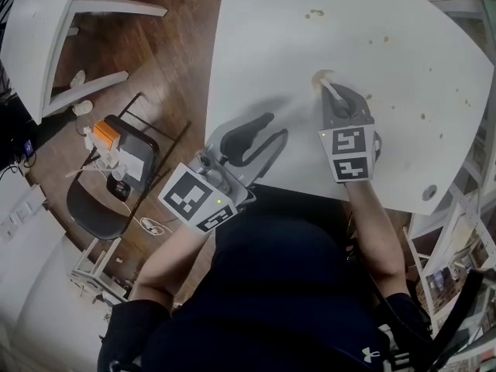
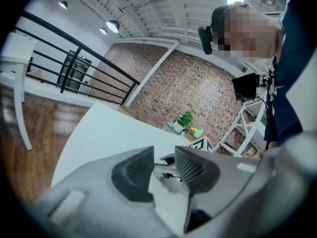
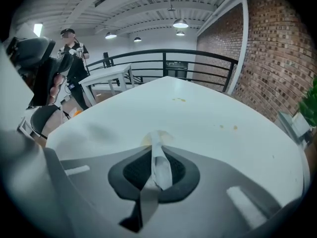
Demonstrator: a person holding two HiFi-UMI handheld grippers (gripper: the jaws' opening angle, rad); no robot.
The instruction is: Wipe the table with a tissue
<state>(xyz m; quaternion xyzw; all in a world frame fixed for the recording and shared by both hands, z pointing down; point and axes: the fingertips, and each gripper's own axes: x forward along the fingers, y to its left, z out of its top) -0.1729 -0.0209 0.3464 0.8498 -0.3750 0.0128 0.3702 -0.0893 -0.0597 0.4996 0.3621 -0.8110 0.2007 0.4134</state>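
White tissue (image 3: 161, 166), twisted into a narrow strip, is pinched between the jaws of the right gripper (image 3: 157, 148), which are pressed together on it. The strip's far end is crumpled against the white table (image 3: 198, 113), at a faint tan smear. In the head view the right gripper (image 1: 332, 93) points away from the person and down, with the tissue (image 1: 321, 79) at its tip, near the middle of the table (image 1: 387, 22).

The left gripper (image 2: 164, 156) has its jaws spread, with nothing between them but bare table top. It hangs over the table's near edge (image 1: 273, 128), to the left of the right gripper and apart from it.

Small brown specks (image 1: 314, 12) dot the far part of the table. Beside the table, on the wooden floor (image 1: 170, 60), stands a black chair (image 1: 97, 204).
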